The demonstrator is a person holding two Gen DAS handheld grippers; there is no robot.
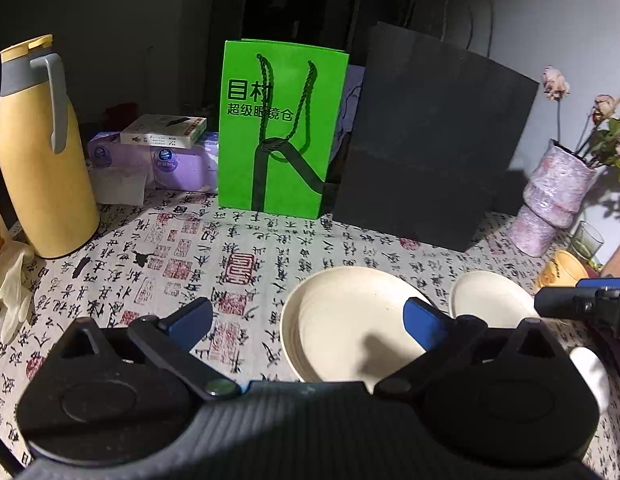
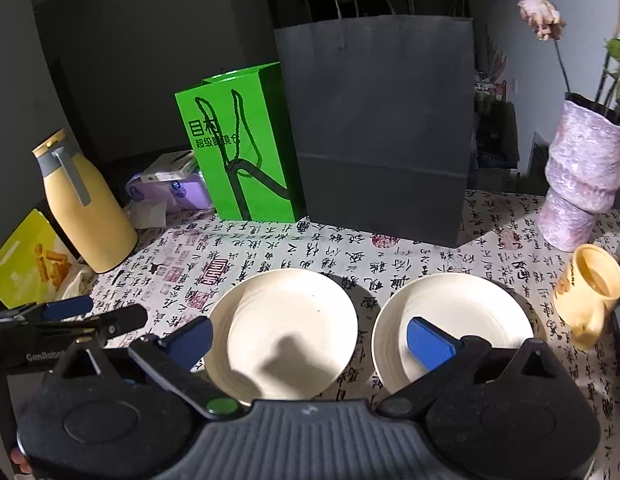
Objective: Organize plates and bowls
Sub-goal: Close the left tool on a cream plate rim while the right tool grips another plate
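Observation:
Two cream plates lie side by side on a calligraphy-print tablecloth. In the left wrist view the left plate (image 1: 342, 320) is just ahead and the right plate (image 1: 490, 298) sits beyond my right finger. My left gripper (image 1: 310, 320) hovers open above the left plate's near-left rim, holding nothing. In the right wrist view the left plate (image 2: 286, 328) and right plate (image 2: 458, 316) lie before my right gripper (image 2: 310, 338), which is open and empty, its fingers straddling the gap between them. The left gripper (image 2: 66, 316) shows at the left edge.
A green paper bag (image 2: 246, 148) and a black paper bag (image 2: 382, 128) stand at the back. A yellow flask (image 2: 90, 204) is at the left, a pink vase (image 2: 582, 184) with flowers and a yellow mug (image 2: 590, 292) at the right. Tissue packs (image 1: 166, 156) lie behind.

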